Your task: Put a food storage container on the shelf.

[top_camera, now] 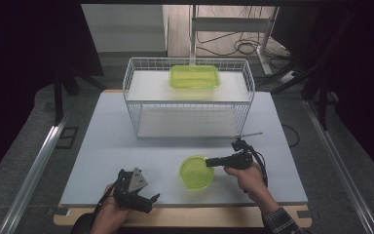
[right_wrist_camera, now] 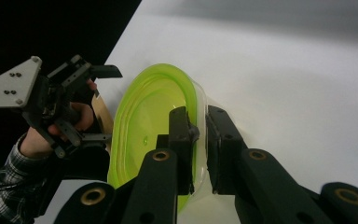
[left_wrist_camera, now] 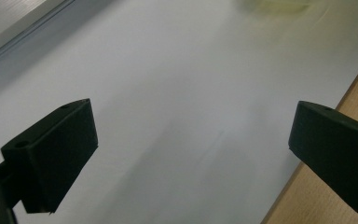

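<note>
Bowl [top_camera: 196,172] sits low centre of the high view, just left of your right gripper [top_camera: 209,163] — jaws clamped on its rim; your left gripper [left_wrist_camera: 191,154] gapes, holding nothing.

A wire rack [top_camera: 190,100] stands at the far middle of the table [top_camera: 107,146], with a lidded container [top_camera: 195,77] on its upper shelf. Nearer the person, a bowl [top_camera: 196,172] sits on the table right of centre. The right gripper [top_camera: 210,163] is at the bowl's right rim and the left gripper [top_camera: 148,201] lies well apart to the bowl's left, near the table's front edge.
</note>
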